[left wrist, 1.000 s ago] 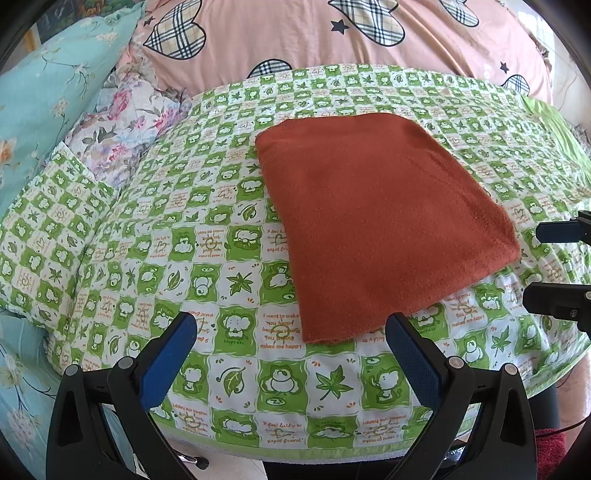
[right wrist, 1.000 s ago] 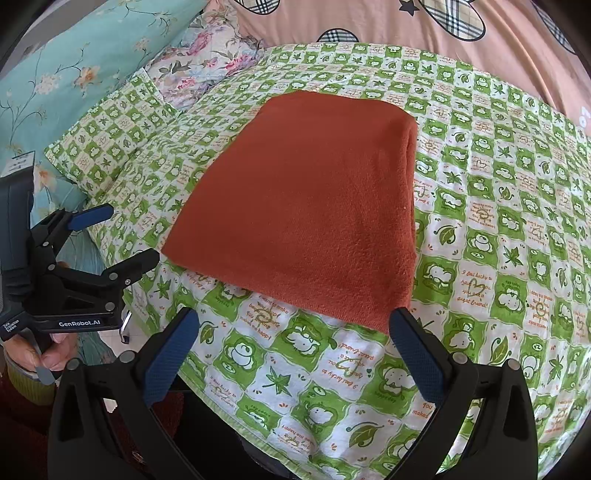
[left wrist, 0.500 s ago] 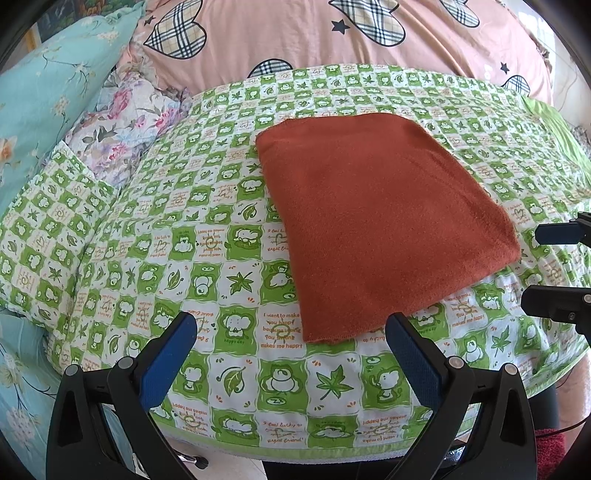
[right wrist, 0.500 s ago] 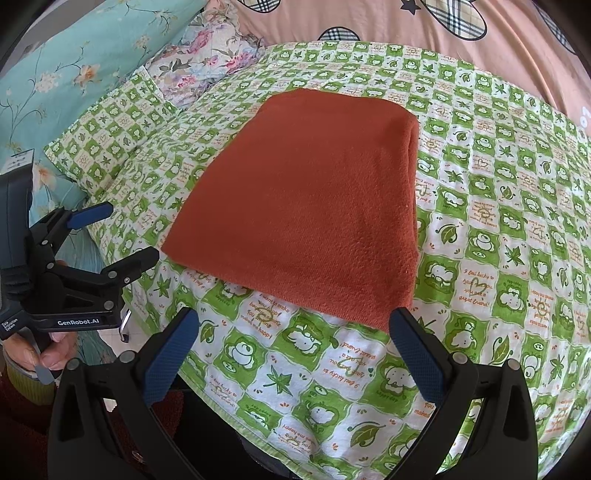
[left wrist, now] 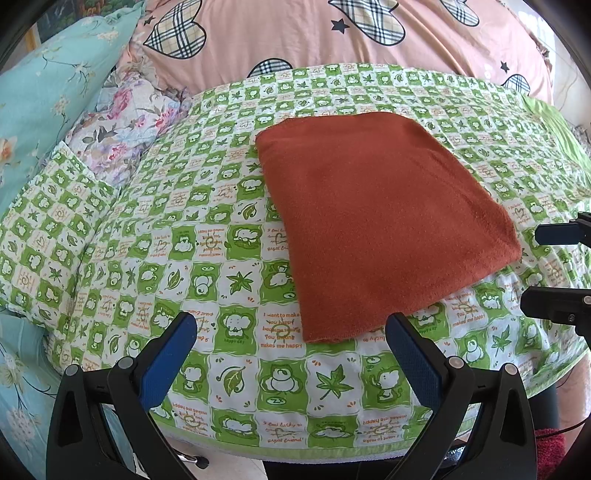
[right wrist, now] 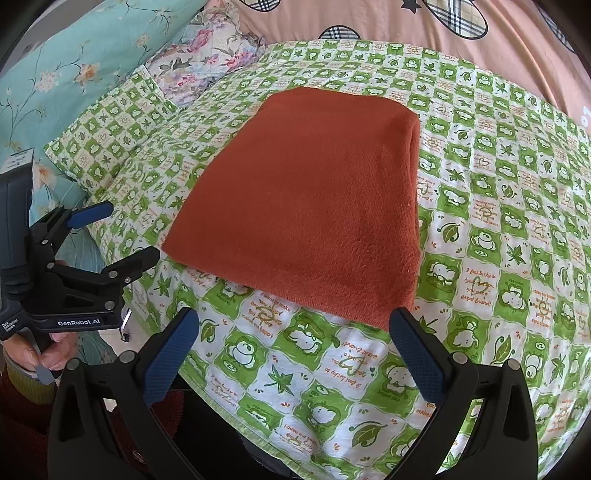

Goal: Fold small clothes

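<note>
A rust-orange cloth lies folded flat in a rectangle on the green-and-white patterned sheet; in the right wrist view the orange cloth shows a folded edge along its right side. My left gripper hangs open just short of the cloth's near left corner, touching nothing. My right gripper is open too, in front of the cloth's near edge, its right pad close to the near right corner. Each gripper also appears in the other's view: the right gripper, the left gripper.
A pink quilt with plaid hearts is piled behind the sheet. A floral pillow and a turquoise one lie at the left. A matching green pillowcase sits beside them. A hand holds the left gripper's handle.
</note>
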